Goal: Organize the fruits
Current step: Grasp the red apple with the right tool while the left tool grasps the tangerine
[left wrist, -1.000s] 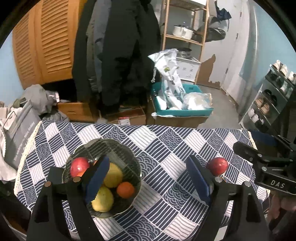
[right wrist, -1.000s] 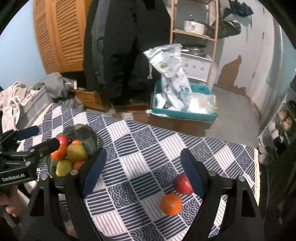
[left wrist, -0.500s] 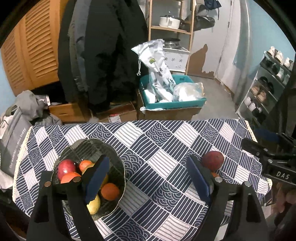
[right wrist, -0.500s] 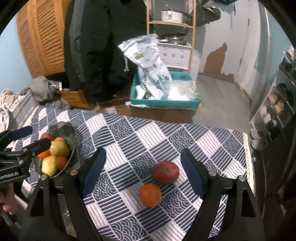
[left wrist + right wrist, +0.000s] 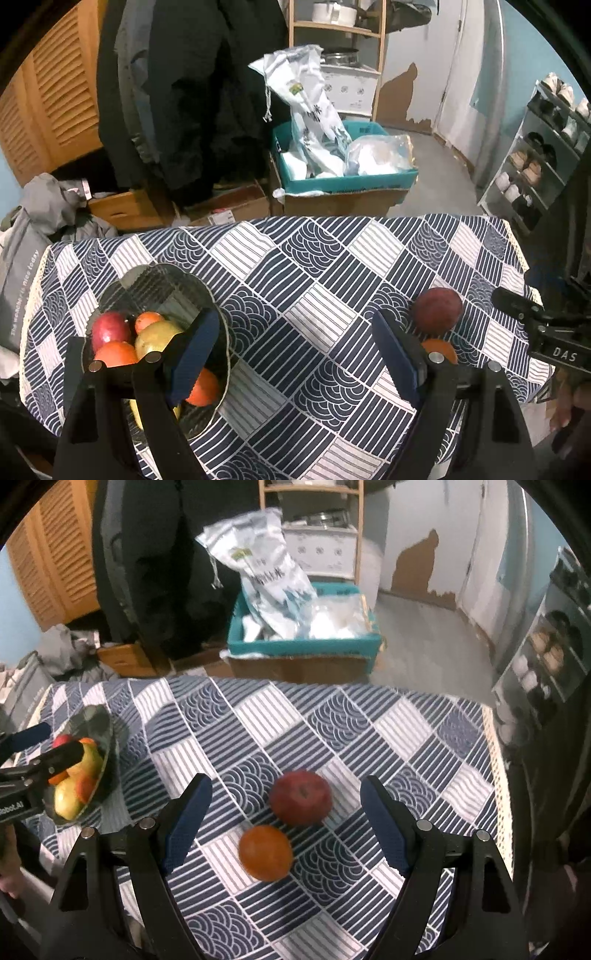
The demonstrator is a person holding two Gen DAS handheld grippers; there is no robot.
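Observation:
A dark glass bowl [image 5: 166, 284] sits at the table's left with several fruits: a red apple [image 5: 110, 329], oranges and yellow-green fruit. It also shows in the right wrist view [image 5: 105, 738]. A dark red apple [image 5: 300, 802] and an orange [image 5: 265, 853] lie loose on the right part of the patterned cloth, between my right gripper's open jaws. My right gripper [image 5: 284, 823] is open and empty just above them. My left gripper [image 5: 295, 350] is open and empty over the table's middle, its left finger over the bowl. The apple [image 5: 437, 310] shows there too.
The table wears a blue and white patterned cloth [image 5: 314, 266]. Behind it on the floor stand a teal crate [image 5: 343, 177] with bags, cardboard boxes and hanging coats [image 5: 184, 92]. A shoe rack [image 5: 546, 147] is at the right. The table's right edge is close to the loose fruits.
Both grippers have shifted: the right one has come down and closer over the loose apple and orange. The left view has drawn back from the bowl and now takes in more of the table.

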